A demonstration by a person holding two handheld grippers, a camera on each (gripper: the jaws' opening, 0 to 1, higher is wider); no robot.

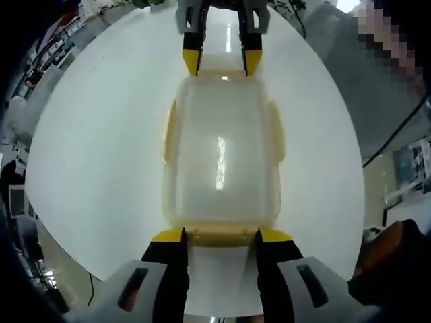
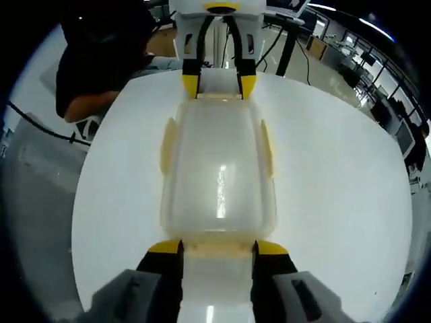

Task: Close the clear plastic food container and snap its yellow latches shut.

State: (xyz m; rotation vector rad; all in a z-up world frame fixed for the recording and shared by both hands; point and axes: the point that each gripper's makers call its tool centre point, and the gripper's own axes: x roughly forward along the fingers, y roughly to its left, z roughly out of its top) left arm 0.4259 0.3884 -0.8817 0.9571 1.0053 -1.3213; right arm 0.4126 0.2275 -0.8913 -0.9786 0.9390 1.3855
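Left gripper view: looking along the left gripper (image 1: 221, 235), its yellow-tipped jaws spread apart and pressing against the near short end of the clear plastic food container (image 1: 221, 151), straddling the near yellow latch (image 1: 221, 235). Container lying lid-on, flat on the round white bench (image 1: 87, 161), roughly central. Yellow side latches (image 1: 170, 131) sticking out from both long edges — appearing flared rather than flush, though hard to tell. At the far short end, facing back, the right gripper (image 1: 222, 62), jaws likewise spread and touching the container's far corners.

Right gripper view: same arrangement seen from the opposite end — right gripper (image 2: 219, 247) with jaws apart, bracketing the near end latch (image 2: 219, 247), tips touching the container (image 2: 219, 168). Left gripper (image 2: 219, 86) sitting at the far end, jaws open around the far latch. Side latches (image 2: 168, 145) showing along both long edges. Bench (image 2: 337, 175) glaring white under overhead light. Beyond its far edge, a person in a dark sleeve (image 2: 101, 60) leaning near.
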